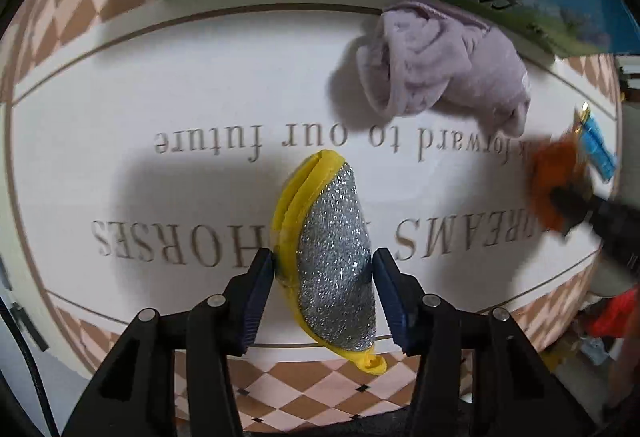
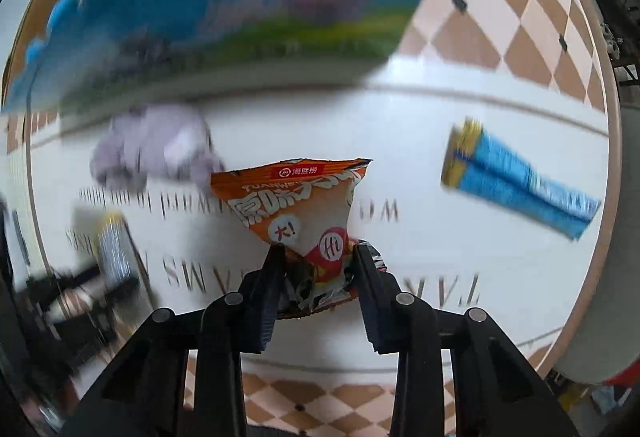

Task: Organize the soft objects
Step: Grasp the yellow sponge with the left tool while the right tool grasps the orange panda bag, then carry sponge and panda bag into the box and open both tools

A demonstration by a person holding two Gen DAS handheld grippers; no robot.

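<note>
Below, a scourer [image 1: 334, 257] is clamped mid-body by the left gripper [image 1: 323, 265] over the table [image 1: 160, 85], a crinkly packet [image 2: 304, 213] is pinched low by the right gripper [image 2: 316, 257]; both judged light, yielding; cloth [image 1: 440, 73] lies at one o'clock.
</note>
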